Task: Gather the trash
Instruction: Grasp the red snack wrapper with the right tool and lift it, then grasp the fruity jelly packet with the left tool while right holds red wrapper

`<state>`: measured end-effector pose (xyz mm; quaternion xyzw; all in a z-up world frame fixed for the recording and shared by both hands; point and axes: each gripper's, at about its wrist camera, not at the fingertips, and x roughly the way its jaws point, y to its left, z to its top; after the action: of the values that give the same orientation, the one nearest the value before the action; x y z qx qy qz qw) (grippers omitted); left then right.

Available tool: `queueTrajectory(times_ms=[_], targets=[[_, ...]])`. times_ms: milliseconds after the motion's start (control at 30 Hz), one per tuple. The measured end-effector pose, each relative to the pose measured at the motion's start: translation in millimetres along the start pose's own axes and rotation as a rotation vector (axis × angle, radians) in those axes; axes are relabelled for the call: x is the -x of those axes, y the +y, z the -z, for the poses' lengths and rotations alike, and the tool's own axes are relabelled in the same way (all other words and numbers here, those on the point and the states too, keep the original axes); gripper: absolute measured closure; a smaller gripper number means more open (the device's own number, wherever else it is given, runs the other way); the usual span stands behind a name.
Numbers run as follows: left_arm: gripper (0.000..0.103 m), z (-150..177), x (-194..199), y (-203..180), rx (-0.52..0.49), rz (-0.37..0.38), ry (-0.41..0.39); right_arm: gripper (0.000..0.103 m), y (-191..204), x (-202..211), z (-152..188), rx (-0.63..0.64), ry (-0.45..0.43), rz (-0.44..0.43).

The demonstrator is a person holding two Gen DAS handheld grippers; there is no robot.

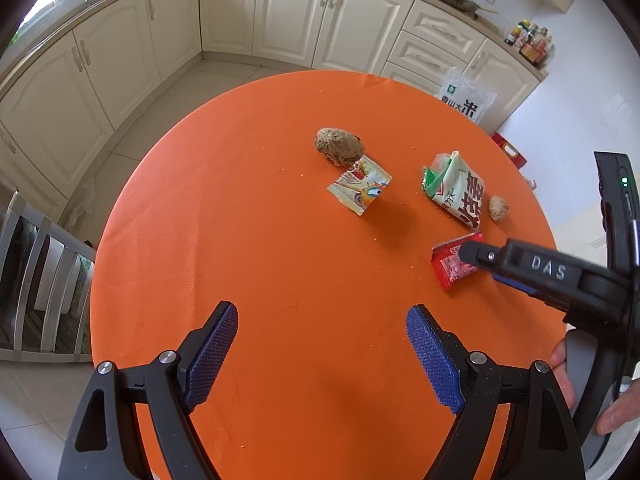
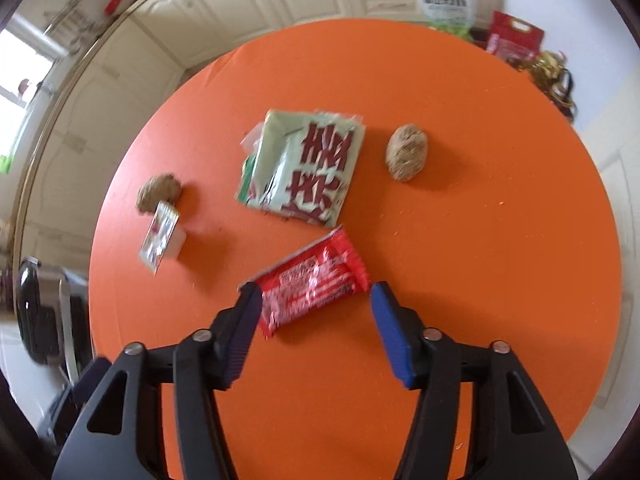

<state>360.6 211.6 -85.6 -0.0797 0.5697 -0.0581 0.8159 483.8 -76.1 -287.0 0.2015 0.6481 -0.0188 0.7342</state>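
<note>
A red snack wrapper (image 2: pixel 312 280) lies on the round orange table (image 2: pixel 480 260), between the open jaws of my right gripper (image 2: pixel 314 300), which is low over it. It shows in the left wrist view (image 1: pixel 450 266) too, under the right gripper's fingers (image 1: pixel 474 254). A green-and-white packet (image 2: pixel 304 168) (image 1: pixel 456 190), a small colourful wrapper (image 2: pixel 160 236) (image 1: pixel 360 190), a large brown lump (image 1: pixel 339 146) (image 2: pixel 158 192) and a smaller brown lump (image 2: pixel 406 152) (image 1: pixel 498 208) lie beyond. My left gripper (image 1: pixel 322 320) is open and empty above bare table.
Cream kitchen cabinets (image 1: pixel 280 12) run behind the table. A chair (image 1: pixel 44 280) stands at the left edge. A white rice bag (image 1: pixel 466 98) and red bag (image 2: pixel 514 36) sit on the floor past the table's far side. Crumbs dot the table.
</note>
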Motion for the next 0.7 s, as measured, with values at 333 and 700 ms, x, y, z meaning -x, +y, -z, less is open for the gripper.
queueTrajectory(times_ms=[333, 700], targets=[[0.020, 2, -5, 7, 0.027, 0.003, 0.009, 0.044, 41, -16, 9, 0.155, -0.014, 0.121], [0.020, 4, -7, 5, 0.034, -0.001, 0.009, 0.090, 25, -8, 8, 0.429, 0.050, 0.021]])
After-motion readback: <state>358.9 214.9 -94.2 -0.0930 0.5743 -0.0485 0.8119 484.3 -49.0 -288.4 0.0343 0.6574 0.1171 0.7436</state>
